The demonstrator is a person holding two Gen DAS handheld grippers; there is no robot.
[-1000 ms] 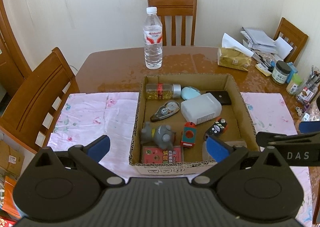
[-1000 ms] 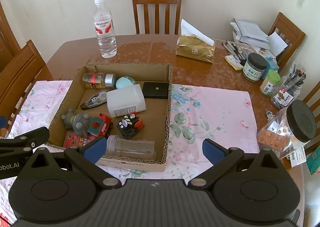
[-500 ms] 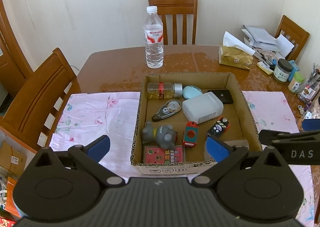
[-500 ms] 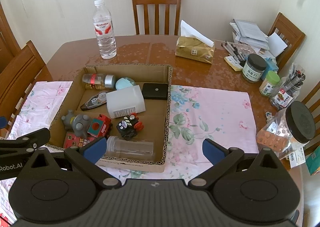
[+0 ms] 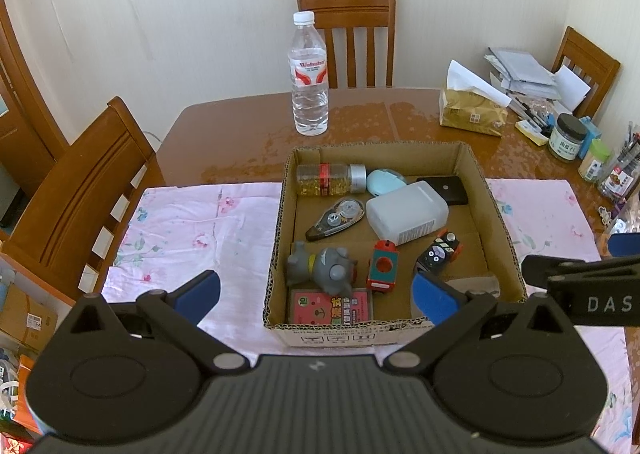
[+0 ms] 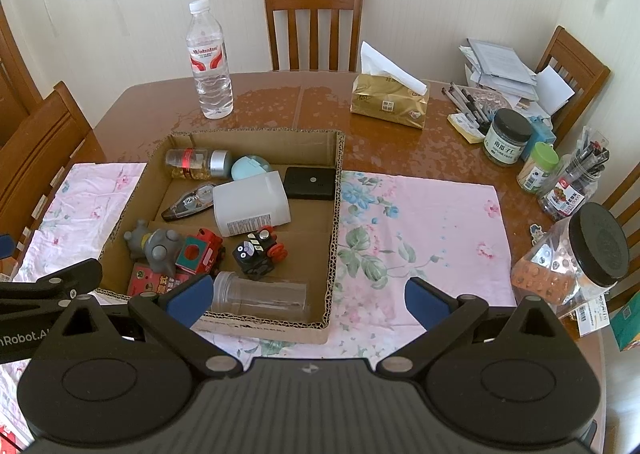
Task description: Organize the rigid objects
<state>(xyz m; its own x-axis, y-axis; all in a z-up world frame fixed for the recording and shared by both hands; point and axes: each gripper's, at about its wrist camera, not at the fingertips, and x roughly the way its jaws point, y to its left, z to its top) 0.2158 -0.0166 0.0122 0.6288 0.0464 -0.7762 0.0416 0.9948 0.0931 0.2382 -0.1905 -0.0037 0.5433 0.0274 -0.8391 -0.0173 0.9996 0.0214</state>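
Both cameras have drifted only slightly against the cardboard box (image 5: 472,158) over the last second, the box sitting a little further right in the left wrist view; nothing inside it has shifted.

Taking the box as landmark and going left to right: the left gripper (image 5: 316,296) hangs above its near left corner, jaws spread wide and holding nothing. Inside lie a grey rubber toy (image 5: 322,266) at the near left, a correction tape (image 5: 336,218) behind it, a pill bottle (image 5: 330,180) along the far wall, a red toy train (image 5: 383,266), a white plastic bottle (image 5: 406,212) in the middle, and a black toy car (image 5: 438,252). A clear tube (image 6: 260,294) lies along the near wall. All look light and stiff; the smooth bottles and tube would likely slip, so grip across their narrow width, mid-body.

The right gripper (image 6: 306,300) hovers over the near right corner, equally wide open and empty, above the floral cloth (image 6: 420,222) on the worktop (image 6: 280,102).
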